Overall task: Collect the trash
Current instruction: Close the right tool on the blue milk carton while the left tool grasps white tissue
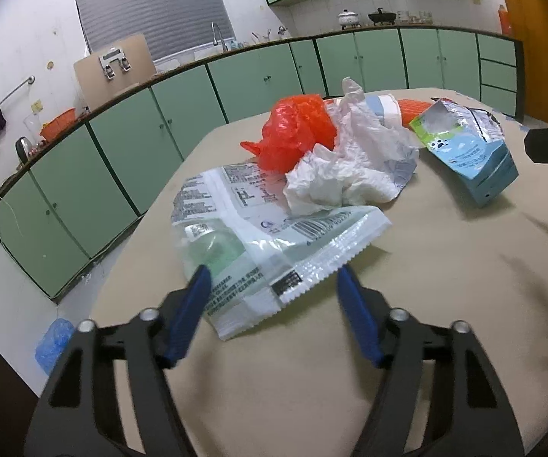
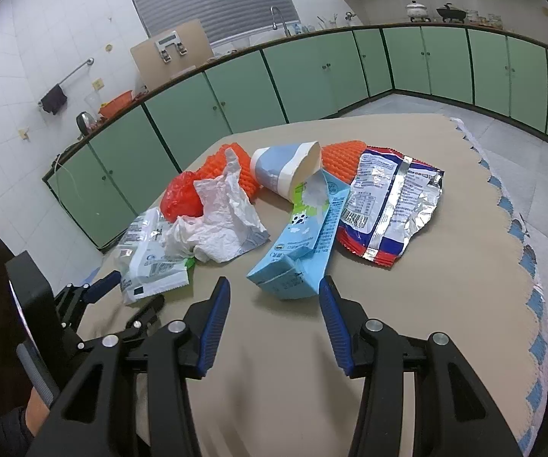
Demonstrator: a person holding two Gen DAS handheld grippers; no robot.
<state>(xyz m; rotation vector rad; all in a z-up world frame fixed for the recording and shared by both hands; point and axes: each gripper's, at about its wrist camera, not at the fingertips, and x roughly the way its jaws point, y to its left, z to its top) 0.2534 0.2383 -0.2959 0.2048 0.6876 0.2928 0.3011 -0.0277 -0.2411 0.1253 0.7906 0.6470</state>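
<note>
A pile of trash lies on the beige table. Nearest to me is a clear and white plastic wrapper. My left gripper stands open, its blue fingers either side of the wrapper's near corner and not pressing it. Behind the wrapper are crumpled white paper and a red plastic bag. My right gripper is open too, its tips flanking the near end of a flattened blue milk carton, with a gap at the left finger. Further back lie a paper cup, orange foam netting and a foil snack bag.
Green cabinets run along the walls behind the table. A blue plastic bag sits on the floor below the table's left edge. The table's right edge has a blue and white fringe. Bare tabletop lies in front of both grippers.
</note>
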